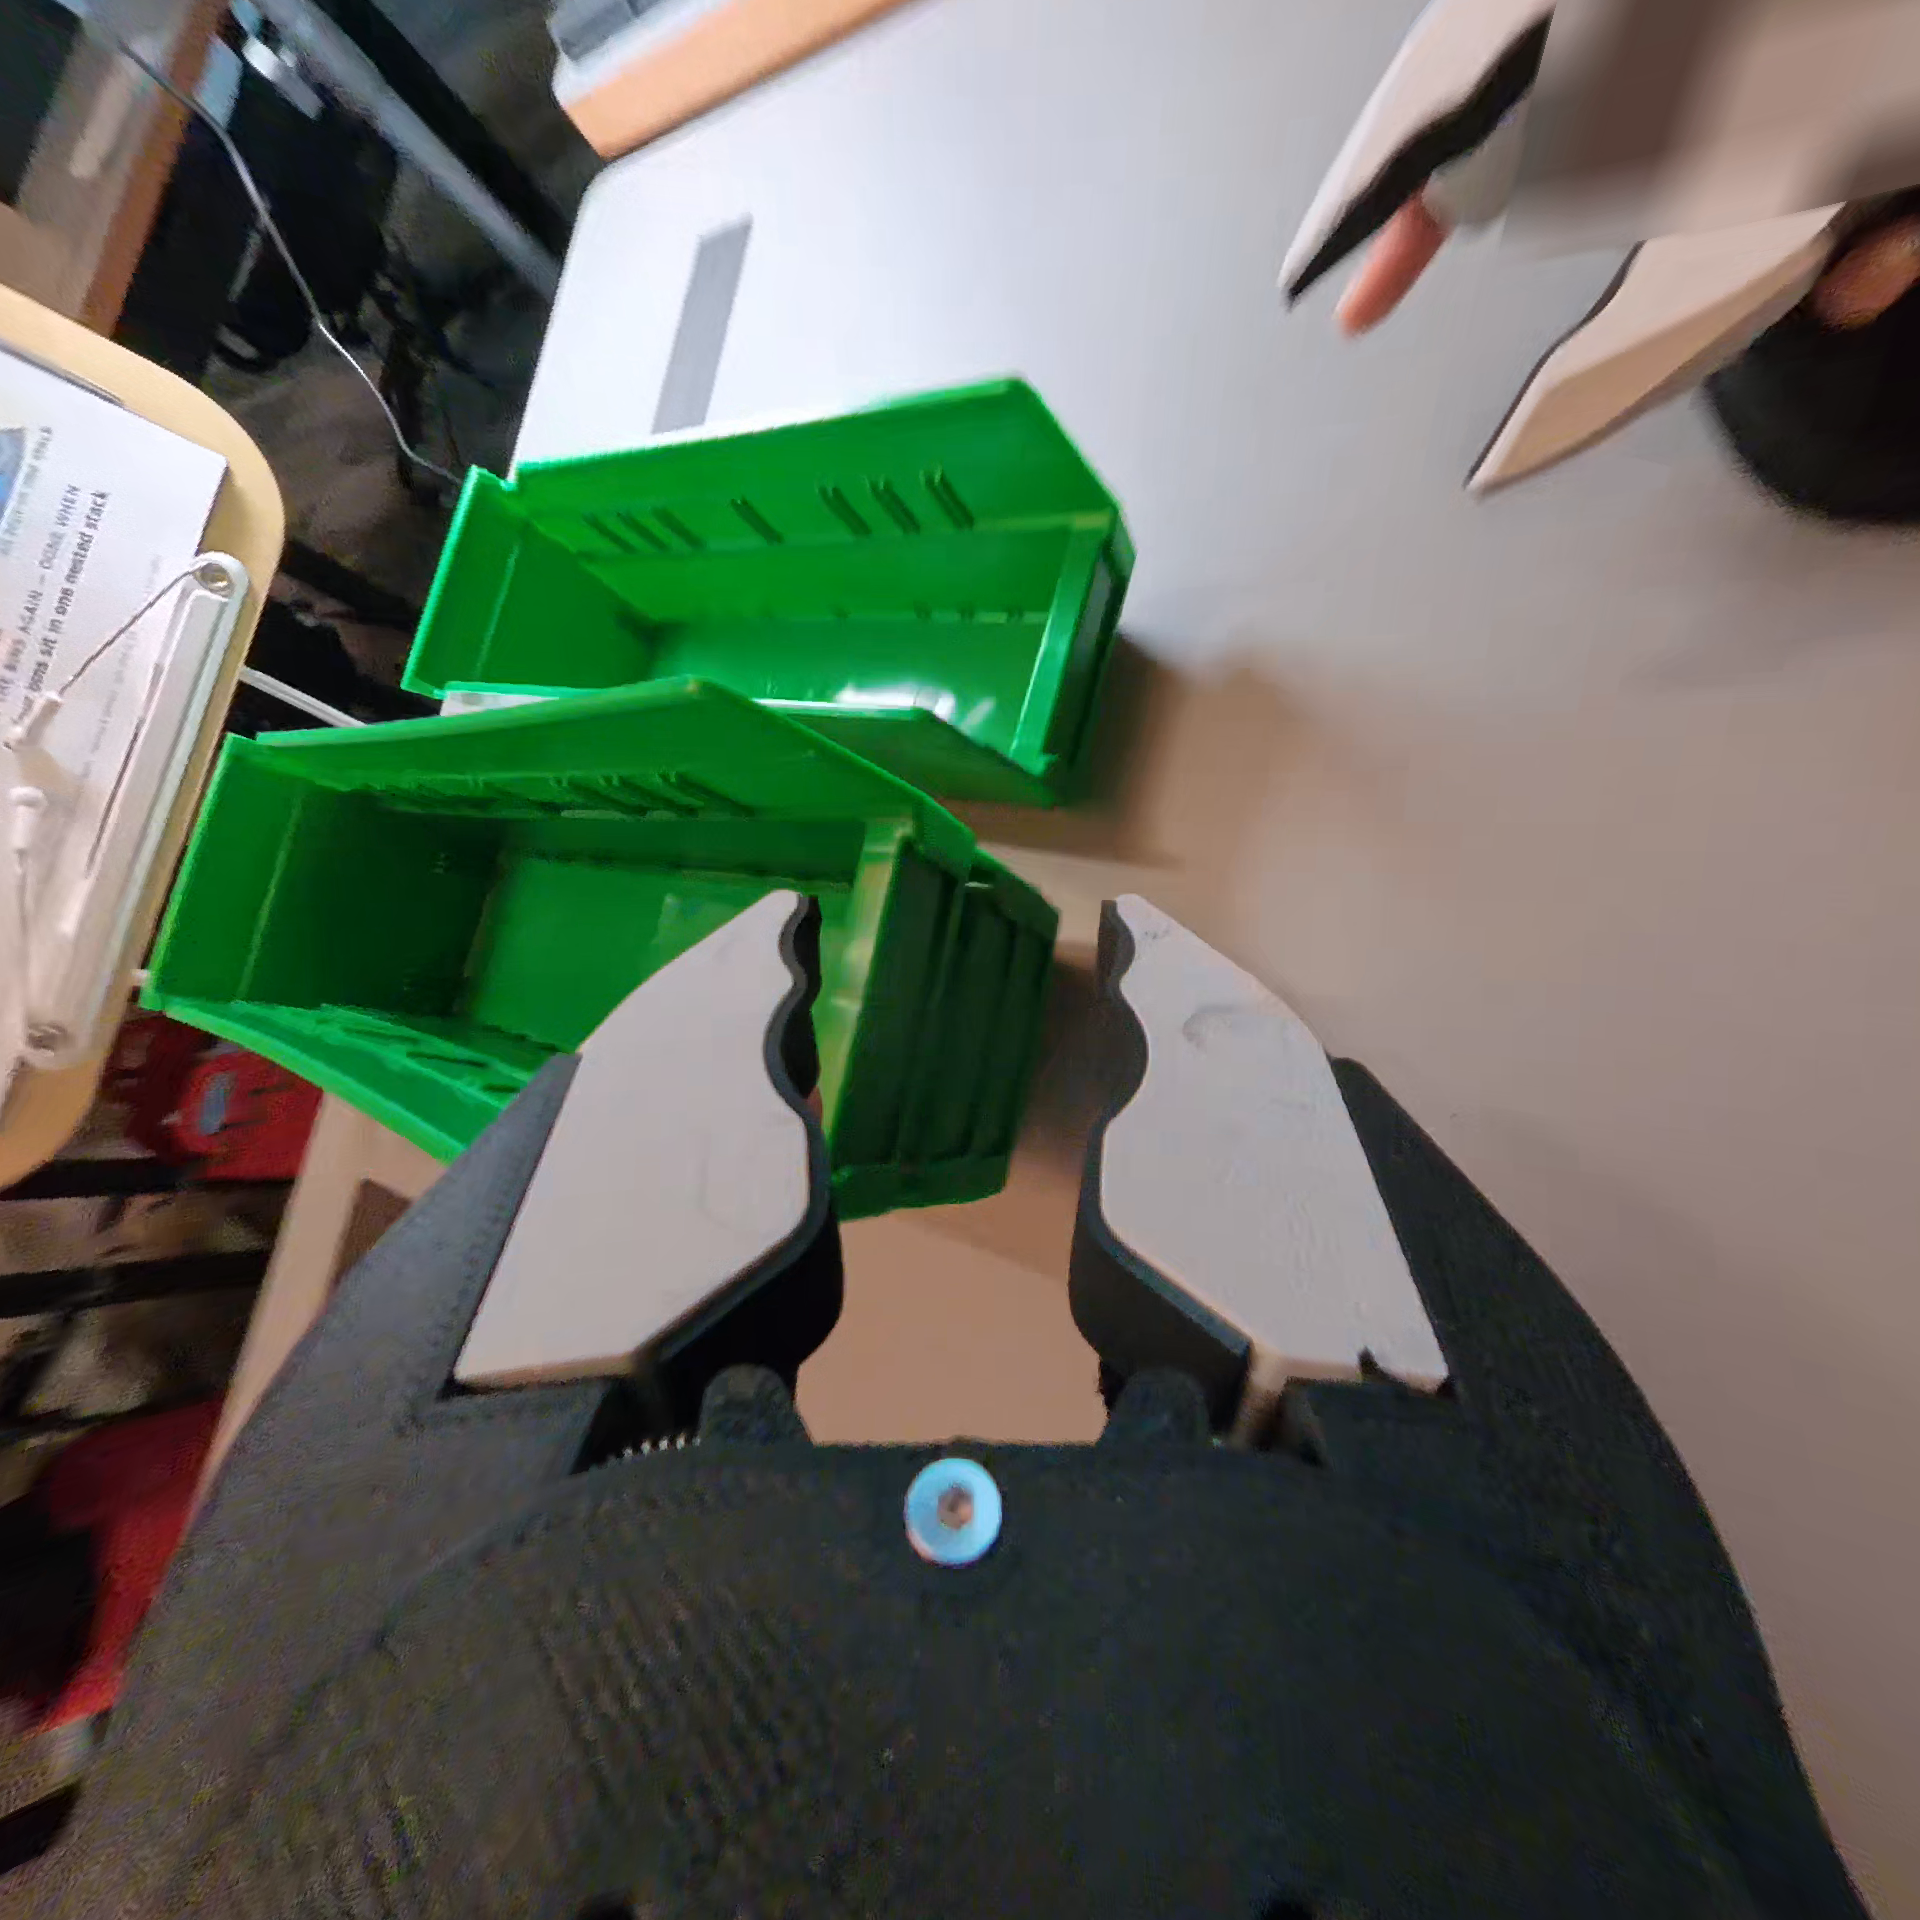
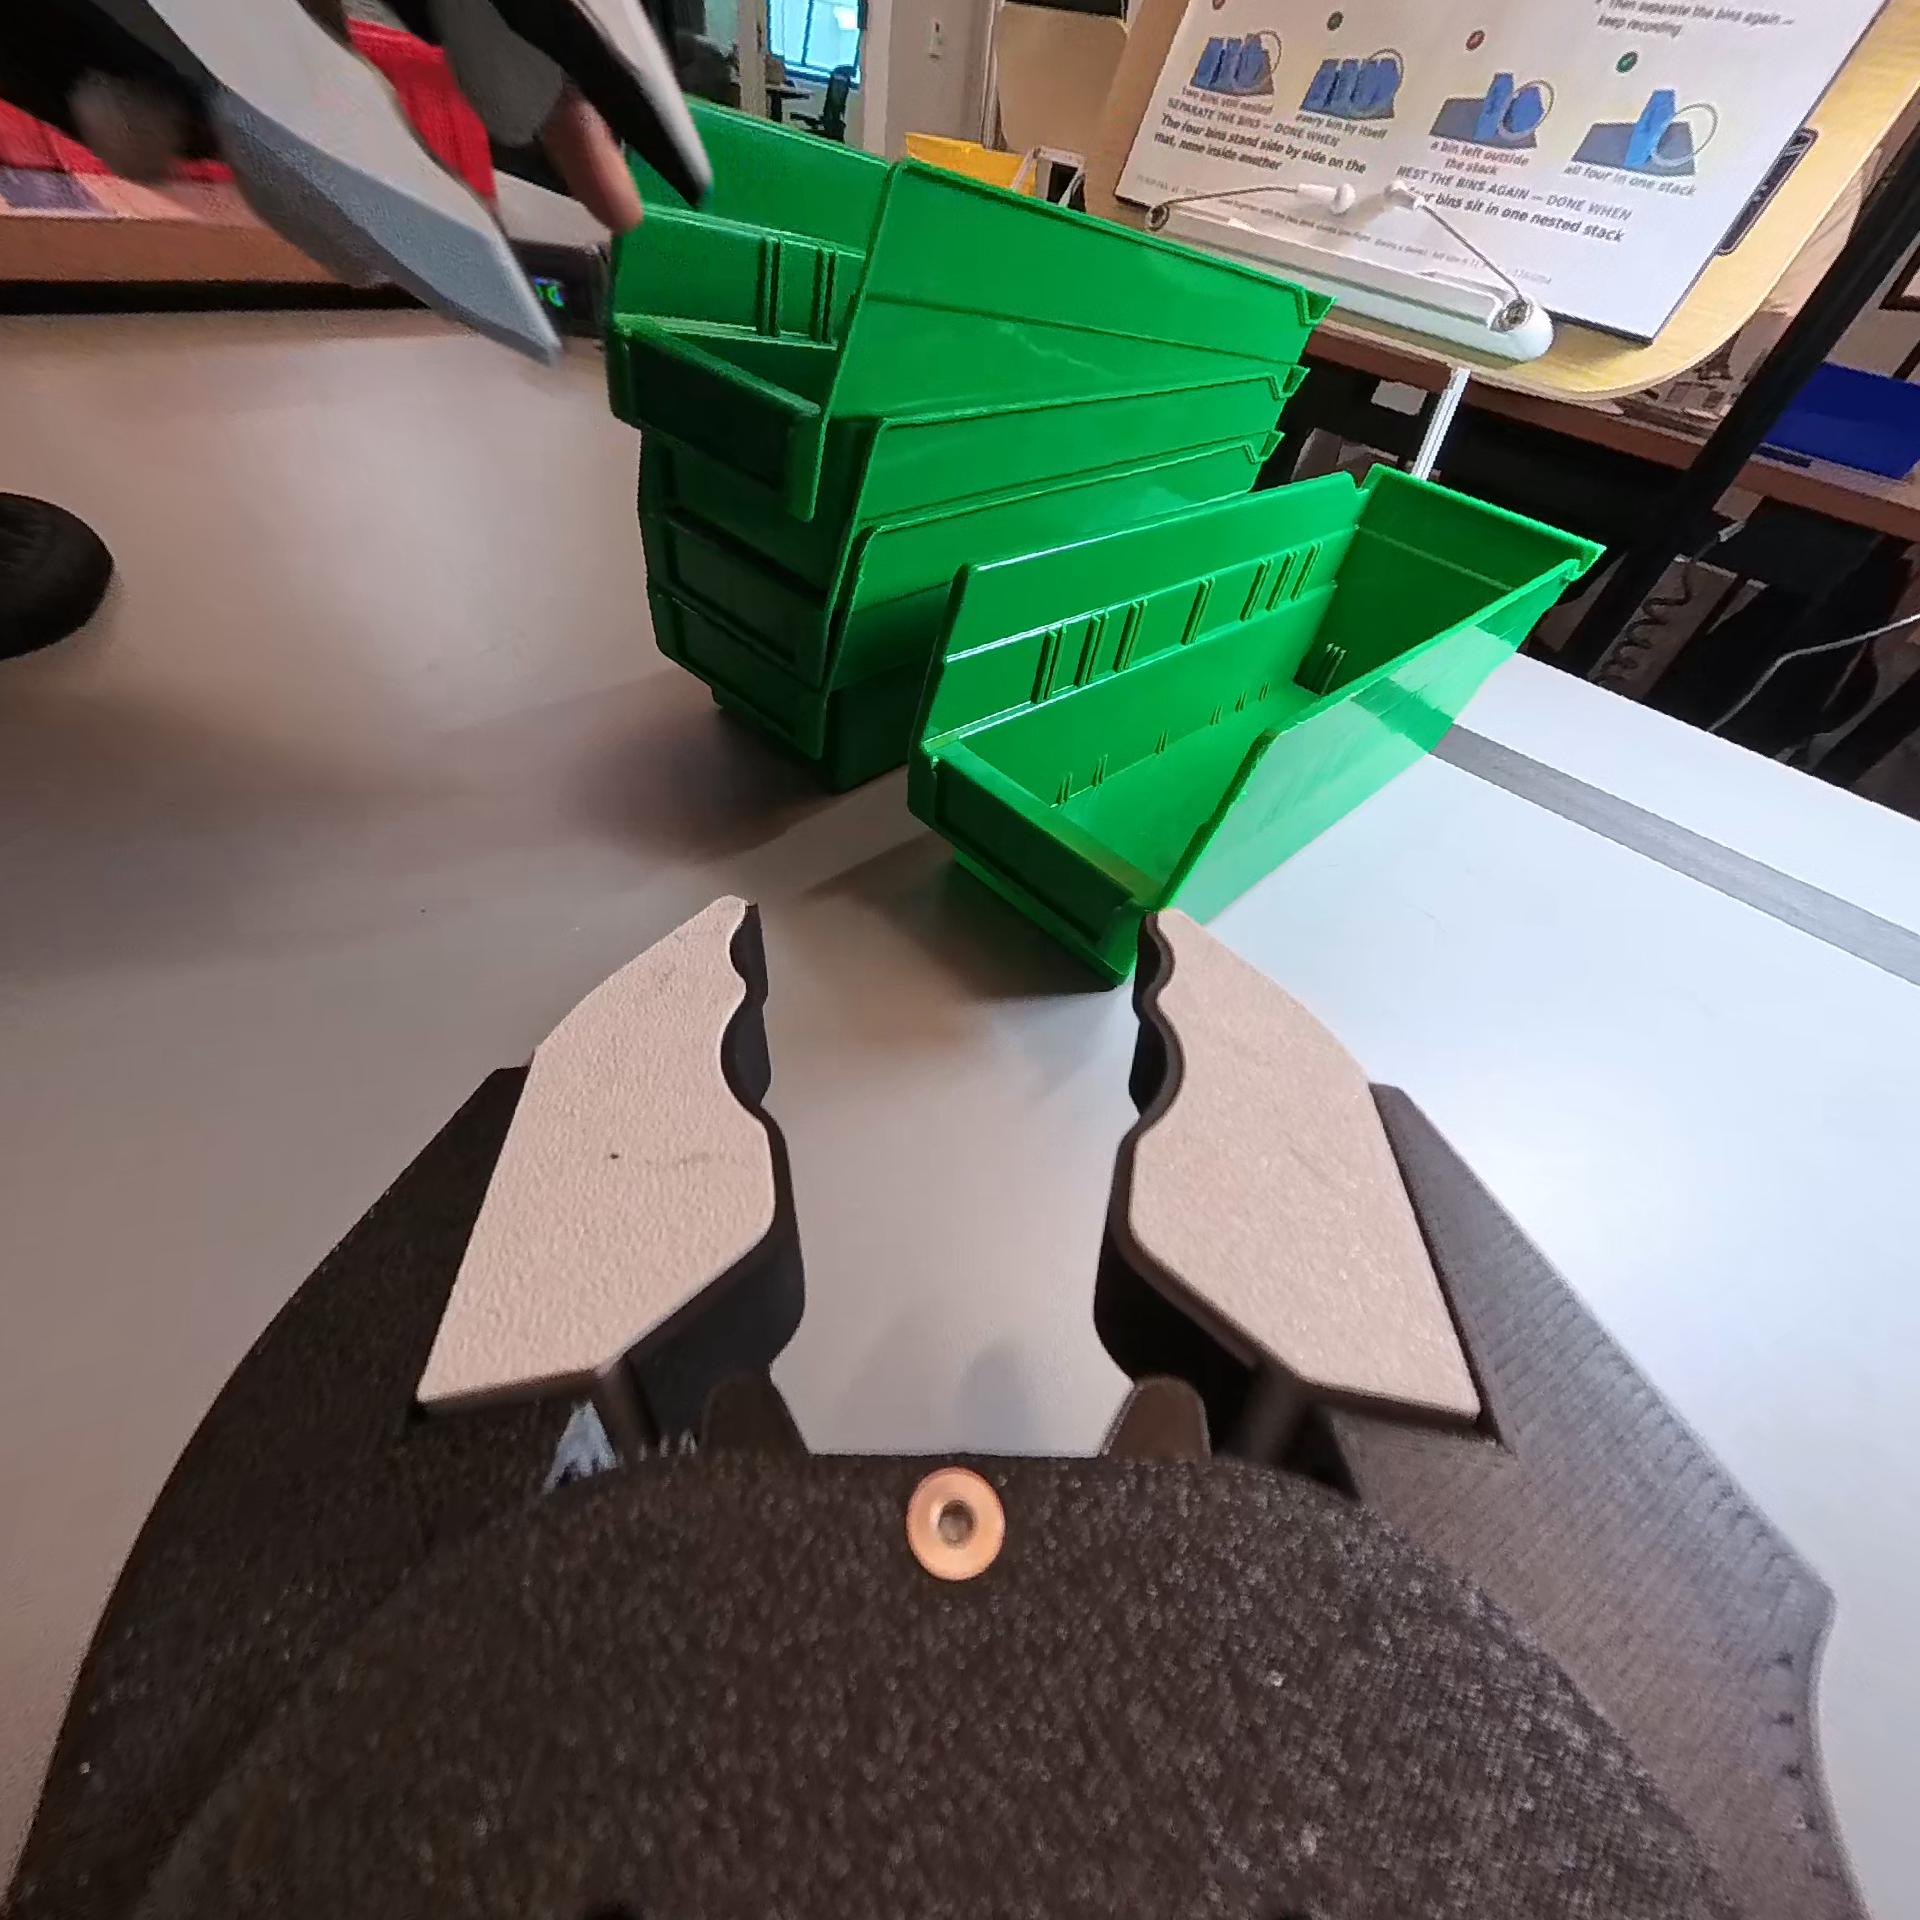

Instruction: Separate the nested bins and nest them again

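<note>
Right wrist view gives me the side: a nested stack [image 2: 831,540] of glossy green ribbed plastic bins on the grey table [image 2: 312,831], a single bin [image 2: 1195,727] just beside it. Left wrist view looks down inside them. My left gripper [image 1: 951,914] and right gripper [image 2: 945,925] are spread, empty.

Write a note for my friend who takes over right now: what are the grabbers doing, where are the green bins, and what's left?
Left gripper: open, holding nothing, above the front of the nested stack.
Right gripper: open, empty, low over the table, facing the single bin.
Bins: one green bin stands alone beside the stack; the others sit nested, their count unclear.
Done: one bin separated.
Left: pull the rest apart, then nest them all again.
</note>
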The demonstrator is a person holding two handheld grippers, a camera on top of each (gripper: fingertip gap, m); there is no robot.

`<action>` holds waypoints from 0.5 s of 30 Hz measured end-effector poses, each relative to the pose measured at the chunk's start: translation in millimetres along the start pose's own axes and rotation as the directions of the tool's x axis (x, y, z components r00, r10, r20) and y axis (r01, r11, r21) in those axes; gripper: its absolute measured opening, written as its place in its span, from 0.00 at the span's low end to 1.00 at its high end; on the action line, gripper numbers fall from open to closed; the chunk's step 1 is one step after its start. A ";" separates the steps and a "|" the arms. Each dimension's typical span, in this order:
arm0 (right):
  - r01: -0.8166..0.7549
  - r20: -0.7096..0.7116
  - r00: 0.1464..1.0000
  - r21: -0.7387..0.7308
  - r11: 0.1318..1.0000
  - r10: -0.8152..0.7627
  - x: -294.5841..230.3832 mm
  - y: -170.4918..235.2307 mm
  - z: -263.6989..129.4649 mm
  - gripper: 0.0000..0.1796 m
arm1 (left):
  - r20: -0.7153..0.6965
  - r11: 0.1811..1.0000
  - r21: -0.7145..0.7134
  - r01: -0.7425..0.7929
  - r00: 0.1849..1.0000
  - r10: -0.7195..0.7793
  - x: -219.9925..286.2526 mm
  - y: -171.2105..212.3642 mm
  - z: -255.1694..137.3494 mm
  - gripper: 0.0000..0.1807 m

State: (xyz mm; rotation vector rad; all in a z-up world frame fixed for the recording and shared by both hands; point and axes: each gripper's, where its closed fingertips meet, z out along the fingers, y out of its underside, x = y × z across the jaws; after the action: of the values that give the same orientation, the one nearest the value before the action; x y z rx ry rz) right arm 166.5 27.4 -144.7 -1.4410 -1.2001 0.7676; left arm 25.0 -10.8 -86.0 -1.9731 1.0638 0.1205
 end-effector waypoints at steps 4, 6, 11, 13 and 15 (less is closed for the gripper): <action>0.009 0.018 1.000 -0.004 1.000 -0.009 -2.1 -2.6 1.5 0.37 | -0.063 0.957 0.192 0.218 0.976 -0.209 14.4 9.9 -30.1 0.29; 0.029 0.031 0.999 -0.018 0.999 -0.028 -3.2 -4.4 4.6 0.36 | -0.064 0.918 0.253 0.305 0.952 -0.298 17.1 27.6 -40.3 0.28; 0.128 0.084 0.989 -0.093 0.987 -0.120 -13.7 -10.7 23.8 0.35 | 0.045 0.873 0.281 0.399 0.903 -0.428 17.4 93.5 -45.3 0.28; 0.207 0.098 0.976 -0.141 0.968 -0.195 -17.1 -13.4 36.3 0.35 | 0.095 0.850 0.308 0.428 0.875 -0.475 14.5 113.0 -46.9 0.29; 0.296 0.119 0.954 -0.203 0.934 -0.276 -19.0 -13.8 51.1 0.35 | 0.130 0.815 0.352 0.460 0.838 -0.530 9.7 126.0 -50.1 0.29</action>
State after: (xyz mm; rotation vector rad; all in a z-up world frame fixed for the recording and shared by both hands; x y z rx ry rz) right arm 110.4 24.7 -146.1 -1.3754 -1.5634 0.5137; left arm -74.1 -86.1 -140.6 -1.8326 0.3627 -0.1059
